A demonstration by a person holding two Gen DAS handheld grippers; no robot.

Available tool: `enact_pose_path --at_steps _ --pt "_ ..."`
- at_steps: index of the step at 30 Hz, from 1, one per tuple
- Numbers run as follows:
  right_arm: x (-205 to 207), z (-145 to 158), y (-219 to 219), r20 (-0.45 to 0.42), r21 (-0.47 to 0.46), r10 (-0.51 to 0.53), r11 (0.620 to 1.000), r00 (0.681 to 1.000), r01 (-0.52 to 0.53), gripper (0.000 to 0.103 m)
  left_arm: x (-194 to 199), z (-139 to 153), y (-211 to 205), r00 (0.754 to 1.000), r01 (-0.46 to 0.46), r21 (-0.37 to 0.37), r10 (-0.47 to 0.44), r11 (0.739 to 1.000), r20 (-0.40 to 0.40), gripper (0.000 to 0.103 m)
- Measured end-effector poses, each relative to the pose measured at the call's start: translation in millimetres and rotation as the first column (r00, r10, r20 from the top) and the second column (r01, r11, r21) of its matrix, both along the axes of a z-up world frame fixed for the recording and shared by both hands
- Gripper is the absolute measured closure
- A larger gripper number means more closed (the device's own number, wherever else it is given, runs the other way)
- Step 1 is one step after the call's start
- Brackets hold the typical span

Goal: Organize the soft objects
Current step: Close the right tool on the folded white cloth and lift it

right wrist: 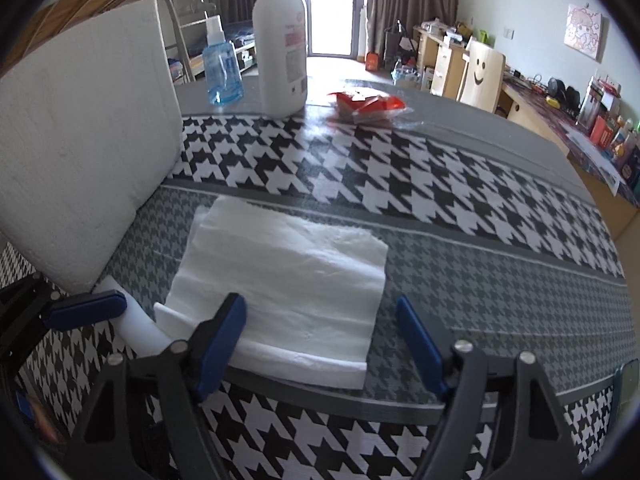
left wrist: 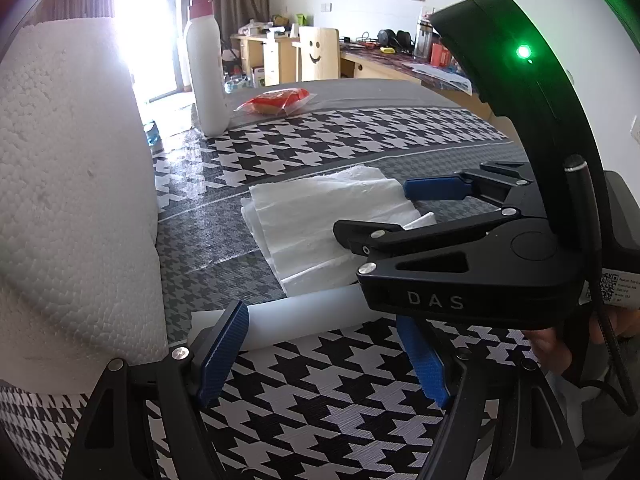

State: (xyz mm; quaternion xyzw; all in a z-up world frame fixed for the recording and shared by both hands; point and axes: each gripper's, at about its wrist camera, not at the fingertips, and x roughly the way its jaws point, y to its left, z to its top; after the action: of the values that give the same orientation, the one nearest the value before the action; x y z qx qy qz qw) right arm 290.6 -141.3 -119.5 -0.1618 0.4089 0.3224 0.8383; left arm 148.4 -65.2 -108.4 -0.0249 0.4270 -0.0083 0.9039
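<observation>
The folded paper towel stack point(right wrist: 288, 280), limp, light and likely to splay, lies on the table point(right wrist: 480, 280) just ahead of the spread right gripper point(right wrist: 320, 340), best pinched at its near folded edge; the left gripper point(left wrist: 324, 352) is spread too.

White pump bottle point(right wrist: 282, 40) upright beside blue spray bottle point(right wrist: 221, 68); red packet point(right wrist: 370, 106) on houndstooth tablecloth point(right wrist: 440, 184).
</observation>
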Motion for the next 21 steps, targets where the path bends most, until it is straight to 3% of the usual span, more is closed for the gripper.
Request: enact_pose_path --at_steps 4,9,14,21 --pt "-1 1 2 0.005 0.000 0.008 1.000 1.000 -0.008 0.032 0 0 -1 1.000 0.000 -0.001 0.000 1.000 0.000 0.026" --pt "-3 3 1 0.012 0.007 0.007 1.000 1.000 -0.007 0.057 0 -1 -2 1.000 0.000 0.007 0.000 1.000 -0.002 0.026" --pt "-4 4 -1 0.015 0.015 0.004 1.000 1.000 -0.004 0.091 0 1 -2 1.000 0.004 0.008 -0.004 1.000 -0.008 0.026" --pt "-2 17 -17 0.020 0.080 -0.016 0.997 1.000 0.015 0.094 7 1 -3 1.000 0.002 0.021 -0.001 1.000 -0.011 0.026"
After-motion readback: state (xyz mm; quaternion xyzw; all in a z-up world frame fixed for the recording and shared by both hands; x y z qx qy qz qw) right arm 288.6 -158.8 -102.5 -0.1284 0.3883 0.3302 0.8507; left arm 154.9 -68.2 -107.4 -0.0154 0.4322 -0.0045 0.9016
